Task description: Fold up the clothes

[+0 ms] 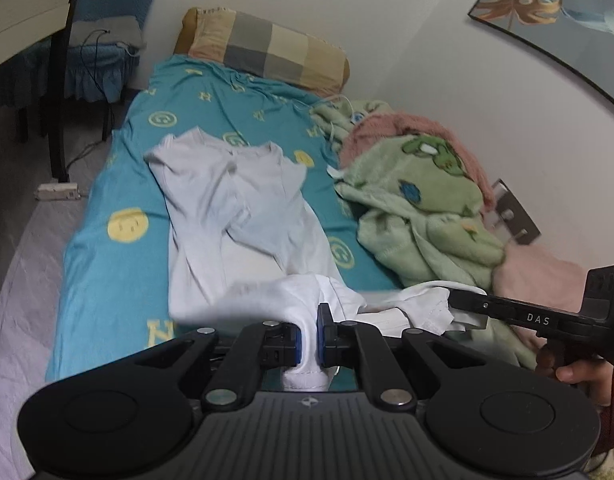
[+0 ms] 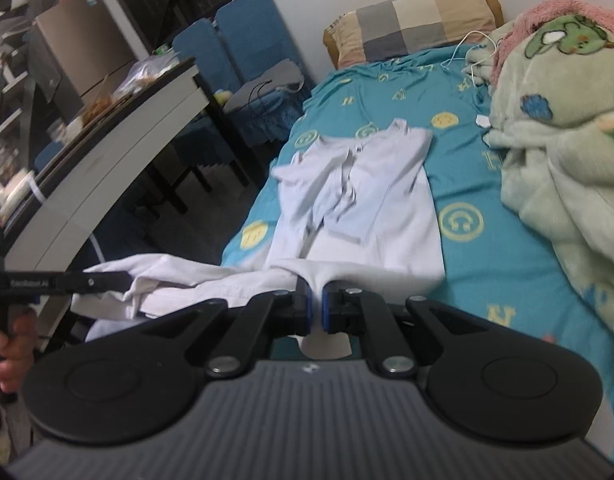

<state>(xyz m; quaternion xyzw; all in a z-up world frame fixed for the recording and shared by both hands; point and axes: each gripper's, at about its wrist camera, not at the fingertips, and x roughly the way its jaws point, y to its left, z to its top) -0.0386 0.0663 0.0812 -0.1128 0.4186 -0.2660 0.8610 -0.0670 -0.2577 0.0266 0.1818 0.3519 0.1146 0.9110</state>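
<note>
Left gripper (image 1: 310, 336): blue-padded fingers (image 1: 295, 342) drawn nearly together, pinching a fold of the white shirt (image 1: 243, 208); cloth bunches between the pads and hangs below them.

Right gripper (image 2: 315, 307): blue-padded fingers (image 2: 305, 308) likewise almost closed, nipping a narrow pleat of the same white shirt (image 2: 371, 200) at its near hem.

White shirt: near edge lifted and stretched between the two grippers; the rest lies rumpled along the middle of the bed, collar end toward the pillow, one sleeve folded across the chest.

Bed sheet (image 1: 119, 184): teal, printed with yellow faces and pale emblems, under the shirt.

Pillow (image 1: 267, 50): checked tan and grey, at the head of the bed against the wall.

Blanket (image 1: 423, 208): green fleece with cartoon print, heaped with a pink blanket (image 1: 391, 128) along the wall side, just beside the shirt.

White cable (image 2: 467, 46): looped on the sheet near the pillow.

Blue chair (image 2: 235, 40): beside the bed head, grey cloth on its seat.

Table (image 2: 107, 160): white-fronted, dark-topped, cluttered, across from the bed.

Framed leaf picture (image 1: 547, 4): on the wall above the blankets.
</note>
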